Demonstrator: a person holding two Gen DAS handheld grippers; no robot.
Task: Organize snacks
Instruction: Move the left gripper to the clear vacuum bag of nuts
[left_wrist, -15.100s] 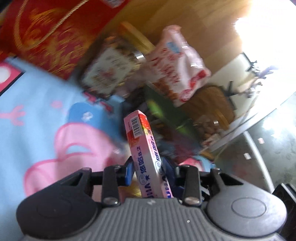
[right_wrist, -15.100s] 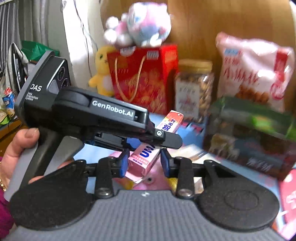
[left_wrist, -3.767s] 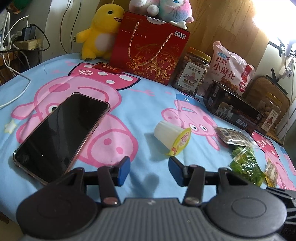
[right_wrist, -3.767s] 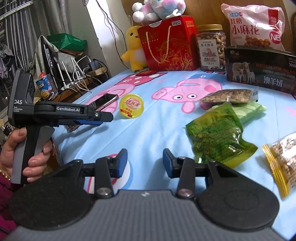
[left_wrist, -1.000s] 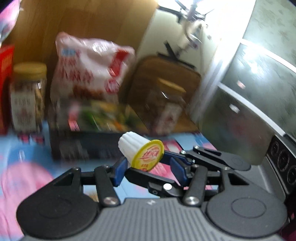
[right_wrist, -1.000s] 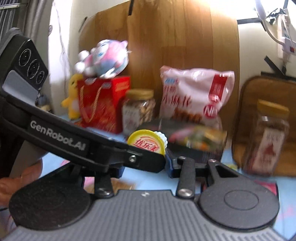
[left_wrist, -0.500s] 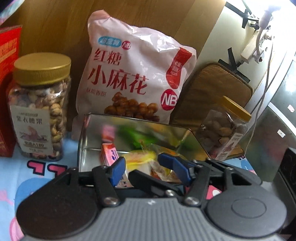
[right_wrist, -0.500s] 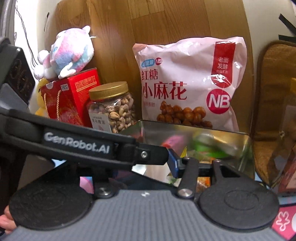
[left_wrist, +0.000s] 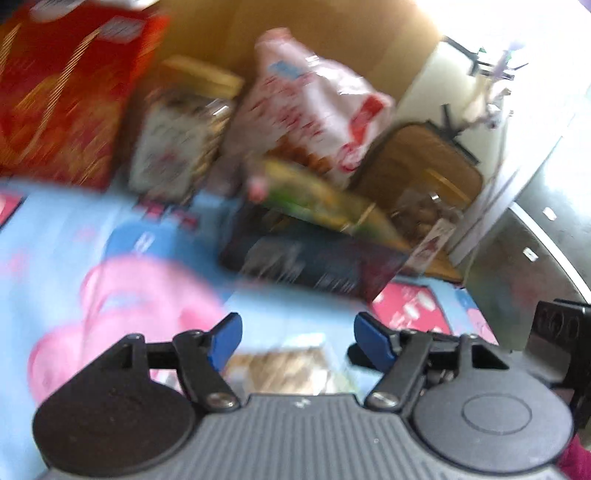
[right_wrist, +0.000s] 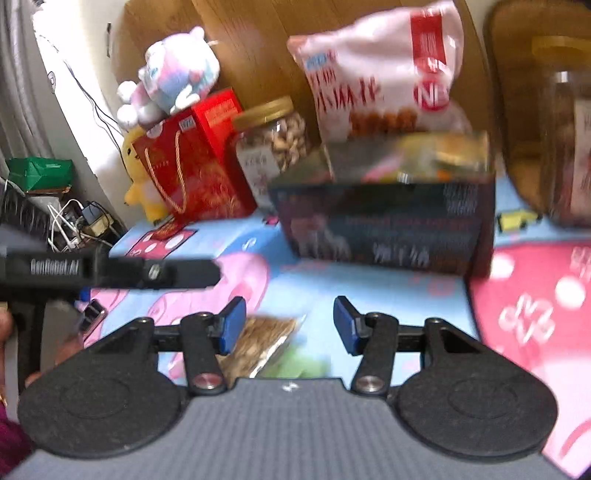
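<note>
The snacks mostly sit in the dark box (right_wrist: 384, 225), which stands open-topped on the pig-print sheet (right_wrist: 369, 288) toward the back. Its shiny inner wall shows, and there's a jumble of colourful packets inside (right_wrist: 436, 155), but it's too blurry to tell which is which.

Still out on the sheet: a clear packet of brown seeds or nuts (right_wrist: 266, 336) and something green (right_wrist: 295, 365) just beside it, both right under the right claw (right_wrist: 288, 325). That claw is spread apart with nothing in it. The left claw (left_wrist: 297, 338) is opening too, empty, with that brownish packet (left_wrist: 284, 369) lying below its fingers.

Around the box it's pretty crowded:
- a big pink bag of fried twists (right_wrist: 384, 74) leaning against the wooden board behind it
- a nut jar with a gold lid (right_wrist: 271, 147) to the left of the box
- a red gift bag (right_wrist: 188, 166) next to that, with a plush toy (right_wrist: 173, 81) on top and a yellow plush (right_wrist: 142, 184) beside it
- another jar (right_wrist: 565, 140) on the right, close to the box

The other handheld tool (right_wrist: 110, 271) pokes in from the left of the right claw's view, above the sheet.
</note>
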